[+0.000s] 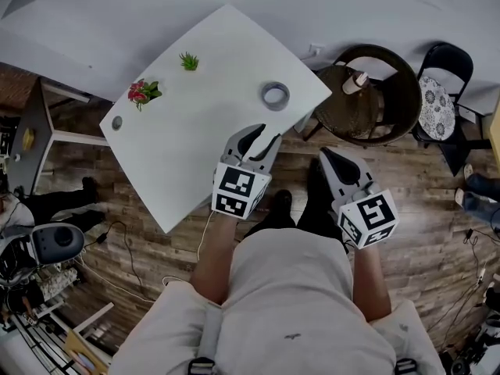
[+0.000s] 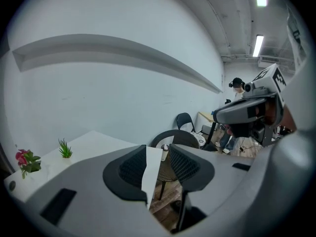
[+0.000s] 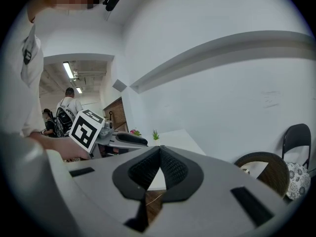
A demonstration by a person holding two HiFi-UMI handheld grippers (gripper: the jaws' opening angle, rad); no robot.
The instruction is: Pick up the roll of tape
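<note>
**Tape Not Yet Reached**

Head view: the tape (image 1: 275,94) is a grey ring lying flat with its core open upward. It sits on the table (image 1: 195,139) near the 3 o'clock corner. It is at 1 o'clock from the left gripper (image 1: 260,141) and apart from it. The reach would go best with the jaws spread wider, then lowered astride one wall of the ring.

Left gripper view: the jaws are slightly parted with nothing between them. The tape does not show here.

Right gripper view: the right gripper (image 3: 159,149) has its tips pressed together and is empty.

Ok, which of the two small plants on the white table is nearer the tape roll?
The small all-green spiky plant; the pink-flowered plant sits farther from the grey roll of tape.
</note>
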